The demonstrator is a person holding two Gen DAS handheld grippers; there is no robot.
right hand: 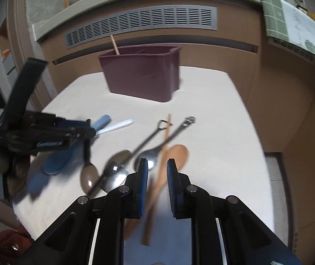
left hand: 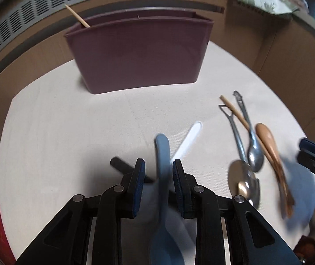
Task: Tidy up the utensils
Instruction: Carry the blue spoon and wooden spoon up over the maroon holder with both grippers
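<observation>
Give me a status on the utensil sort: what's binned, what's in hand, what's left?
Done: one wooden stick stands in the maroon bin. In hand: the left gripper has the blue spoon between its jaws; the right gripper straddles a wooden spoon; blur hides whether either pinches. Left on the table: the white utensil, three metal spoons, chopstick and a dark spoon.

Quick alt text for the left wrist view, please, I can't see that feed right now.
The left gripper straddles a blue plastic spoon above a white table, beside a white plastic handle. To the right lie two metal spoons, a wooden spoon and a wooden chopstick. Behind stands a maroon plastic bin holding another wooden stick.
</observation>
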